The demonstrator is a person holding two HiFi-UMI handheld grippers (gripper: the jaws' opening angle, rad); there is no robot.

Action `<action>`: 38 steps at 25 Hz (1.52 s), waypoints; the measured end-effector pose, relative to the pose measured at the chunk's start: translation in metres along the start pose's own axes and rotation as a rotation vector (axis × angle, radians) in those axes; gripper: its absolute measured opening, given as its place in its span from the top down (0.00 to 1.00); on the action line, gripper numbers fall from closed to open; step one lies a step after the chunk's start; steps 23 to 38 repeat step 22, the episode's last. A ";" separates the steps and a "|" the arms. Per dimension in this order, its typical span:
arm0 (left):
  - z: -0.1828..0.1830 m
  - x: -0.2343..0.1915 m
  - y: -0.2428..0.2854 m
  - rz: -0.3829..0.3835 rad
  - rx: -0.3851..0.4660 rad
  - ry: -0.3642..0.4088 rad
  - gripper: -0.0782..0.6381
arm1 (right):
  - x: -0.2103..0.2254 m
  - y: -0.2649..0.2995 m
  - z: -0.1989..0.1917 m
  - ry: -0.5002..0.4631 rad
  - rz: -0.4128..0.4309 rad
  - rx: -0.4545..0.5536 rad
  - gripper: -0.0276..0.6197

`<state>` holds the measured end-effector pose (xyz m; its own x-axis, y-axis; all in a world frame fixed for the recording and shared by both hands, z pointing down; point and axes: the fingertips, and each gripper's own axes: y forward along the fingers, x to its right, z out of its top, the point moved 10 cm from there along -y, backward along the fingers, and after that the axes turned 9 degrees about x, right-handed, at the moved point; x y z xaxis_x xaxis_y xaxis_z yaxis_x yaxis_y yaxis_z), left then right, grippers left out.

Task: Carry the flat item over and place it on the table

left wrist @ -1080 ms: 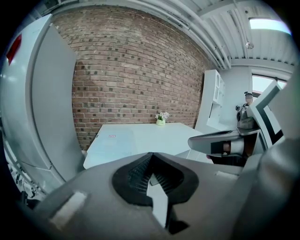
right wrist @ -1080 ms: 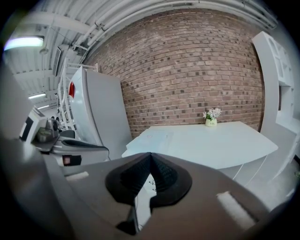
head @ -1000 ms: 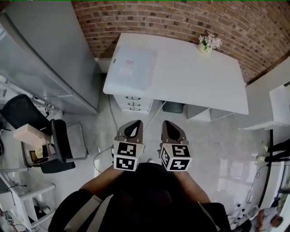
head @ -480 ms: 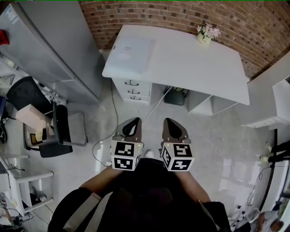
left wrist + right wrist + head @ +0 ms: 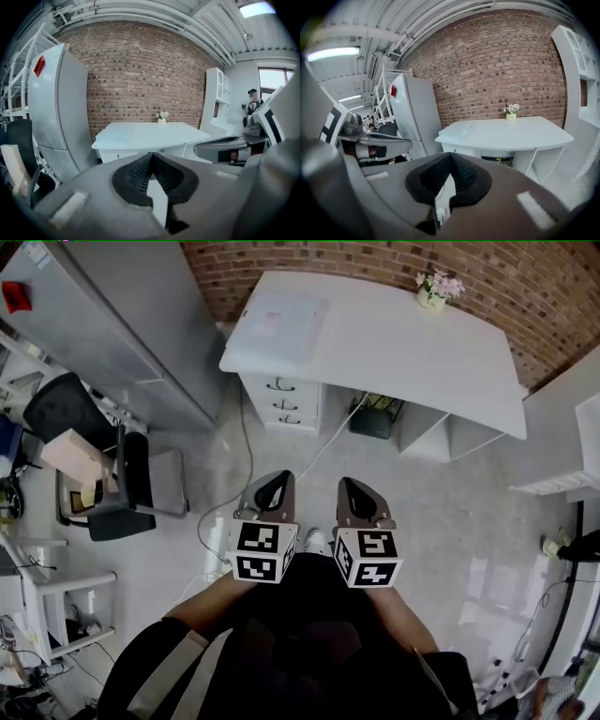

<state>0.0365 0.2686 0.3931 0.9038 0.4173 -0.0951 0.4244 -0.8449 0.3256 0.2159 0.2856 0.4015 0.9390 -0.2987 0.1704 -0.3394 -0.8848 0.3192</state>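
A flat, pale sheet-like item (image 5: 279,317) lies on the left end of the white table (image 5: 422,352), far ahead of both grippers. My left gripper (image 5: 277,478) and right gripper (image 5: 351,482) hang side by side over the grey floor, level with each other, jaws shut and nothing between them. The left gripper view shows the left gripper (image 5: 151,154) with its pads together, the flat item (image 5: 117,136) and table (image 5: 164,133) beyond. In the right gripper view the right gripper (image 5: 450,154) is likewise shut and empty, with the table (image 5: 520,133) ahead.
A tall grey fridge (image 5: 112,324) stands left of the table. A black chair (image 5: 103,446) bearing a cardboard box (image 5: 73,454) sits at left. A flower vase (image 5: 436,292) is on the table's far edge. Drawers (image 5: 286,404), a black box (image 5: 372,420) and a cable lie beneath.
The table has slid up and farther off in the head view, with more floor showing between it and the grippers. Both grippers stay shut and side by side.
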 end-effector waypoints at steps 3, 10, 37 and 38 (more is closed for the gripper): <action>-0.004 0.001 -0.003 0.008 -0.008 -0.004 0.88 | 0.000 -0.002 -0.005 0.007 0.003 -0.010 0.96; -0.006 0.003 -0.003 0.003 -0.012 -0.006 0.88 | 0.000 -0.004 -0.008 0.010 0.003 -0.020 0.96; -0.002 0.005 0.000 -0.017 0.001 0.009 0.88 | 0.005 -0.007 -0.006 0.002 -0.019 -0.010 0.96; -0.002 0.005 0.000 -0.017 0.001 0.009 0.88 | 0.005 -0.007 -0.006 0.002 -0.019 -0.010 0.96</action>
